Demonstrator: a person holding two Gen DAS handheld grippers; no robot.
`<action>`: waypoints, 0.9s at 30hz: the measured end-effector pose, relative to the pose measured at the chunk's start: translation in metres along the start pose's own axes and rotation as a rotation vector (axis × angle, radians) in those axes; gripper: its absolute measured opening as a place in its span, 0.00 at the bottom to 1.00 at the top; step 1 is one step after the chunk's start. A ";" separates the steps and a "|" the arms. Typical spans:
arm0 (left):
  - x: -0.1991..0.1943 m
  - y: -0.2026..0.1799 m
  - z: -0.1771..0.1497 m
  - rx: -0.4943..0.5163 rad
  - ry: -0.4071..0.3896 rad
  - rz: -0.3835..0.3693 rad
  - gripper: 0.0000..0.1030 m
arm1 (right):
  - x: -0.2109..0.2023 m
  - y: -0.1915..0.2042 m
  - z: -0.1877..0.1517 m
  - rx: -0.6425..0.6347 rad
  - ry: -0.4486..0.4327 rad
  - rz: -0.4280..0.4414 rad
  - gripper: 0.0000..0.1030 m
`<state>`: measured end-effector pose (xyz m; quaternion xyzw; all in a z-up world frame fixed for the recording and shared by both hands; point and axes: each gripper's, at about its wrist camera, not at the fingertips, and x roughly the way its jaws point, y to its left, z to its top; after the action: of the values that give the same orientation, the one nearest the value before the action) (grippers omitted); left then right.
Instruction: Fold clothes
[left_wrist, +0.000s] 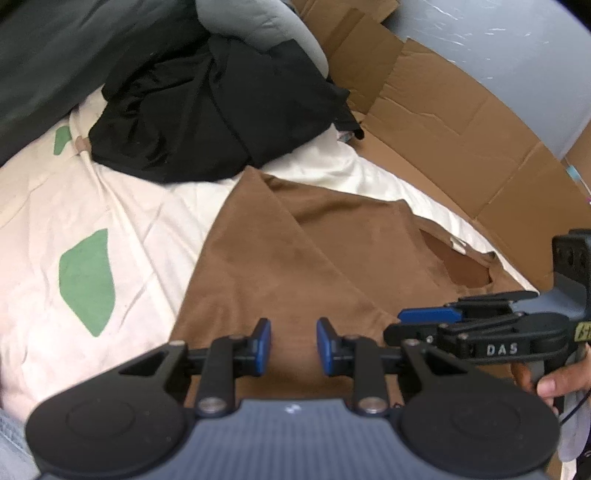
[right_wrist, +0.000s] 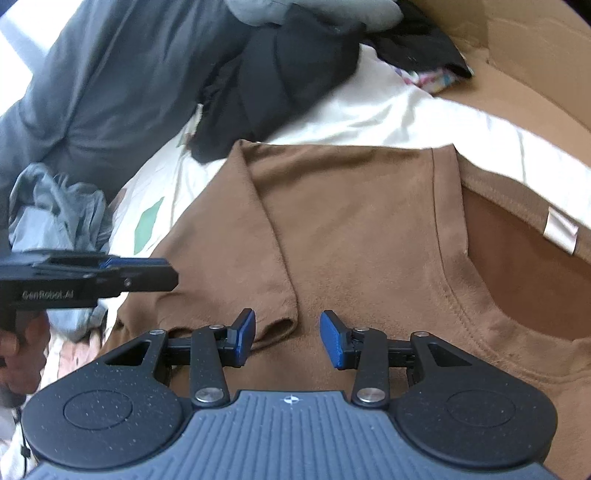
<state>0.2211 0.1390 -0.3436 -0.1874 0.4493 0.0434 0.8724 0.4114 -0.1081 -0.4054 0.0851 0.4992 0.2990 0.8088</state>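
Observation:
A brown T-shirt (left_wrist: 295, 251) lies flat on the bed sheet, with one side and its sleeve (right_wrist: 273, 325) folded in over the body. Its neck opening (right_wrist: 517, 258) and a pale label (right_wrist: 559, 230) show at the right of the right wrist view. My left gripper (left_wrist: 293, 343) hovers over the shirt's body, open, with nothing between its blue pads. My right gripper (right_wrist: 288, 336) is open too, just above the folded sleeve's cuff and not pinching it. Each gripper shows from the side in the other's view: the right gripper (left_wrist: 428, 317) and the left gripper (right_wrist: 162, 273).
A pile of black garments (left_wrist: 207, 110) and a grey one (left_wrist: 258, 22) lie beyond the shirt. Flattened cardboard (left_wrist: 461, 122) borders the white sheet with green patches (left_wrist: 88, 280) on the right. A crumpled pale grey-blue garment (right_wrist: 55, 214) sits at the left.

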 end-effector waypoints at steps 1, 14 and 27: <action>0.001 0.001 0.000 0.001 -0.001 0.001 0.28 | 0.002 -0.002 0.000 0.021 0.005 0.001 0.44; 0.015 -0.001 -0.015 0.065 0.055 0.001 0.27 | 0.018 -0.020 0.008 0.313 0.062 0.101 0.25; 0.007 -0.005 0.047 0.089 0.022 0.074 0.35 | 0.005 -0.015 0.016 0.273 0.064 0.160 0.01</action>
<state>0.2626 0.1510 -0.3230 -0.1323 0.4670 0.0533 0.8727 0.4327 -0.1145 -0.4079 0.2242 0.5522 0.2943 0.7471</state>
